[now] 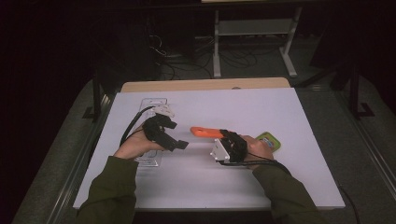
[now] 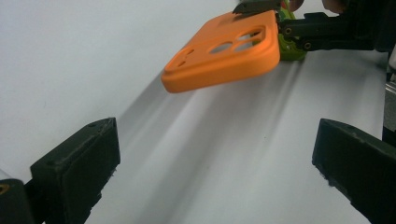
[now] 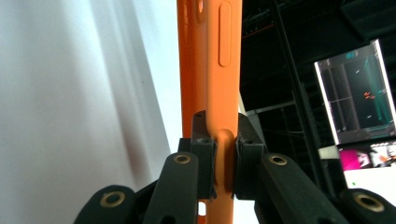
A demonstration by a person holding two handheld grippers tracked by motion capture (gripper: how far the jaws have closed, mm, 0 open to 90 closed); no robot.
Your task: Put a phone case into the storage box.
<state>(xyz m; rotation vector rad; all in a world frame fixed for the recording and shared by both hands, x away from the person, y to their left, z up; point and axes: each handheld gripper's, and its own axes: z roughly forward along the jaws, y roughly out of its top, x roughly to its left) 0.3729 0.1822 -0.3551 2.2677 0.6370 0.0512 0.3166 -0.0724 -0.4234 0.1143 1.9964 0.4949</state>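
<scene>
- Soft orange silicone phone case point(image 1: 205, 132): light, bendy, held flat above the white bench point(image 1: 280, 116).
- Right tongs point(image 3: 225, 161) clamped on its edge (grip there holds well).
- Left tongs point(image 2: 215, 158) apart, nothing between.

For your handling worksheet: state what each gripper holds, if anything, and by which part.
The right gripper is shut on the orange phone case, clamping one end across its thin edge. The left gripper is open and holds nothing.
</scene>
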